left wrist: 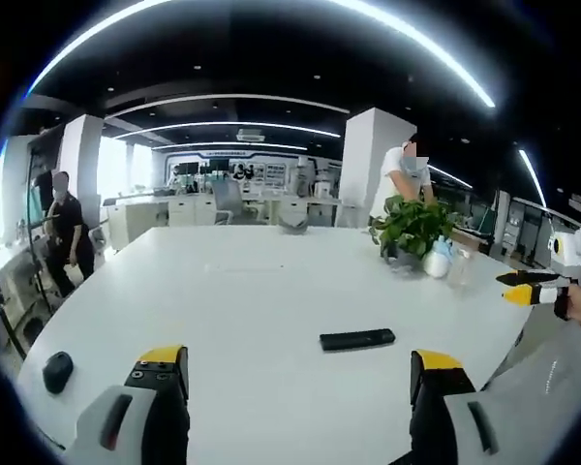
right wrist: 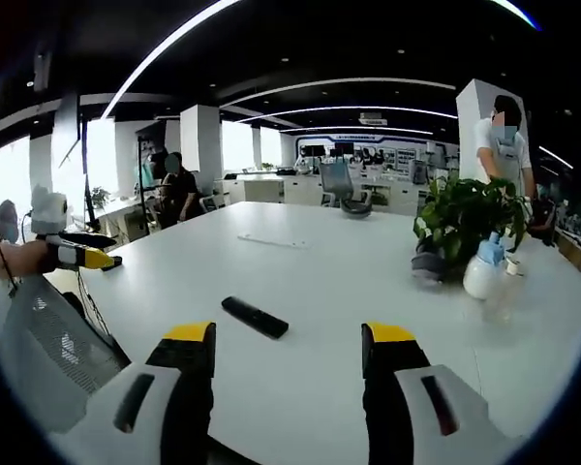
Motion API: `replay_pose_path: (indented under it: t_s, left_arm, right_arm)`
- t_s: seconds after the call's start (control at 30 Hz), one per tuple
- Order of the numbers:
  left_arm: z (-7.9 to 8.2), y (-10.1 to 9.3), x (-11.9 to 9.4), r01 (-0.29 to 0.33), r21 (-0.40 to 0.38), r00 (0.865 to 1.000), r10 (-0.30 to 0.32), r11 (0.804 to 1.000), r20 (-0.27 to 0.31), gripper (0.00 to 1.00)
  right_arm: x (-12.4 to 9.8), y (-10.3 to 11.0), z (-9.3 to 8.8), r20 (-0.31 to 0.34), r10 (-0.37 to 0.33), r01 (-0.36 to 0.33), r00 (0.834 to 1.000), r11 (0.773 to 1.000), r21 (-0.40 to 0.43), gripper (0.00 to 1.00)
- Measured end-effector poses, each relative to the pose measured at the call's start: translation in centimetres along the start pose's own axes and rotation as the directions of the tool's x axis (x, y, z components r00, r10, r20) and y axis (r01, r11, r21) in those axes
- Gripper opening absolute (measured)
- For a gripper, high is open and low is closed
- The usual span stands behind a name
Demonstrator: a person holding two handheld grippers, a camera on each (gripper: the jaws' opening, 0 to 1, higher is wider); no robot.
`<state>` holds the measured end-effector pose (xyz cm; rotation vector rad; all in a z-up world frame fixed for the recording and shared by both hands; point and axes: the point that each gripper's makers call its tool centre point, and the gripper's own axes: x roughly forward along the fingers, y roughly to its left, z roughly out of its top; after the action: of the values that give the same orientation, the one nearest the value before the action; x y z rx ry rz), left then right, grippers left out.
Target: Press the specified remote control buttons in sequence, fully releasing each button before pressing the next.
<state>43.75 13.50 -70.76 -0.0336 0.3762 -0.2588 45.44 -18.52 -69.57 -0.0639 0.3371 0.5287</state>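
A slim black remote control (left wrist: 357, 339) lies flat on the white table (left wrist: 252, 300), a little ahead of my left gripper (left wrist: 300, 373) and right of its midline. That gripper is open, its yellow-tipped jaws wide apart with nothing between them. In the right gripper view the remote control (right wrist: 255, 317) lies just beyond my right gripper (right wrist: 289, 351), closer to the left jaw. The right gripper is open too and holds nothing. The right gripper (left wrist: 533, 287) enters the left gripper view at the right edge; the left gripper (right wrist: 82, 254) enters the right gripper view at the left edge.
A potted plant (left wrist: 410, 231) and a white spray bottle (left wrist: 437, 260) stand at the table's far right. A black mouse (left wrist: 57, 370) lies near the left edge. Two people stand beyond the table (left wrist: 68, 232) (left wrist: 405, 174). Office chairs and desks fill the background.
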Motion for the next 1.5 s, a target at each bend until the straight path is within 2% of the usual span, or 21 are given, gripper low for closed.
replay_pose_path:
  t_s: [0.03, 0.1, 0.13, 0.2, 0.3, 0.4, 0.43, 0.47, 0.53, 0.6, 0.73, 0.87, 0.97, 1.03, 1.3, 1.37, 1.4, 1.5]
  left_arm:
    - [0.0, 0.0, 0.1, 0.006, -0.001, 1.000, -0.006, 1.000, -0.004, 0.99]
    - [-0.6, -0.5, 1.2, 0.084, -0.072, 0.994, -0.089, 0.994, -0.067, 1.00]
    - [-0.6, -0.4, 1.5, 0.091, -0.081, 0.992, -0.097, 0.993, -0.078, 1.00]
    - [-0.1, 0.0, 2.7, 0.109, -0.078, 0.990, -0.115, 0.991, -0.086, 1.00]
    - [0.8, -0.5, 4.2, 0.123, -0.037, 0.988, -0.125, 0.992, -0.092, 1.00]
    - [1.1, -1.2, 5.2, 0.143, -0.018, 0.985, -0.144, 0.990, -0.094, 1.00]
    - [0.5, -1.8, 5.6, 0.181, 0.017, 0.975, -0.177, 0.983, -0.132, 1.00]
    - [0.1, -2.0, 5.8, 0.192, 0.038, 0.970, -0.184, 0.981, -0.159, 1.00]
    - [-0.4, -2.3, 6.2, 0.214, 0.101, 0.962, -0.191, 0.972, -0.197, 1.00]
    - [-0.9, -2.7, 6.5, 0.237, 0.128, 0.953, -0.205, 0.963, -0.222, 1.00]
    - [-1.4, -3.5, 7.0, 0.272, 0.133, 0.941, -0.235, 0.953, -0.242, 1.00]
    - [-2.1, -4.4, 7.3, 0.290, 0.109, 0.935, -0.257, 0.951, -0.243, 1.00]
    - [-2.7, -5.0, 7.6, 0.310, 0.091, 0.925, -0.278, 0.946, -0.259, 0.99]
    - [-3.1, -5.4, 7.8, 0.330, 0.096, 0.914, -0.292, 0.939, -0.282, 0.98]
    - [-3.2, -6.0, 9.0, 0.353, 0.127, 0.904, -0.303, 0.927, -0.303, 0.98]
    - [-3.2, -6.0, 9.3, 0.343, 0.152, 0.909, -0.286, 0.927, -0.302, 0.98]
    - [-3.2, -5.7, 9.4, 0.323, 0.182, 0.918, -0.261, 0.929, -0.298, 0.98]
    - [-3.0, -5.9, 9.6, 0.310, 0.196, 0.927, -0.250, 0.930, -0.279, 0.98]
  right_arm:
    - [0.0, -0.1, 0.1, 0.006, 0.001, -0.001, 1.000, 1.000, 0.005, 0.63]
    - [0.0, -0.9, -0.1, 0.011, 0.000, 0.000, 1.000, 1.000, 0.024, 0.63]
    - [0.0, -1.1, -0.2, 0.006, -0.005, 0.005, 1.000, 1.000, 0.028, 0.62]
    - [0.1, -1.1, -0.2, 0.009, 0.003, -0.003, 1.000, 0.999, 0.040, 0.62]
    - [0.3, -0.6, -0.2, 0.006, 0.024, -0.024, 1.000, 0.999, 0.046, 0.62]
    - [0.4, -0.3, -0.5, -0.007, 0.034, -0.033, 0.999, 0.999, 0.036, 0.62]
    - [0.4, -0.3, -0.6, -0.014, 0.035, -0.034, 0.999, 0.999, 0.030, 0.61]
    - [0.4, -0.2, -0.7, -0.015, 0.035, -0.035, 0.999, 0.999, 0.028, 0.61]
    - [0.4, -0.2, -0.7, -0.015, 0.035, -0.034, 0.999, 0.999, 0.032, 0.61]
    - [0.3, -0.3, -0.6, -0.012, 0.028, -0.027, 1.000, 0.999, 0.038, 0.61]
    - [0.2, -0.5, -0.6, -0.010, 0.016, -0.016, 1.000, 0.999, 0.042, 0.60]
    - [0.1, -0.5, -0.6, -0.009, 0.009, -0.008, 1.000, 0.999, 0.040, 0.59]
    - [0.0, -0.5, -0.5, -0.004, 0.005, -0.005, 1.000, 0.999, 0.042, 0.59]
    - [0.0, -0.6, -0.4, 0.000, 0.000, 0.000, 1.000, 0.999, 0.045, 0.58]
    - [-0.2, -1.1, -0.2, 0.012, -0.019, 0.018, 1.000, 0.997, 0.075, 0.56]
    - [-0.2, -1.0, -0.2, 0.012, -0.017, 0.016, 1.000, 0.997, 0.072, 0.56]
    - [-0.2, -0.9, -0.1, 0.011, -0.015, 0.014, 1.000, 0.997, 0.070, 0.56]
    - [-0.1, -0.8, 0.0, 0.015, -0.014, 0.013, 1.000, 0.998, 0.069, 0.56]
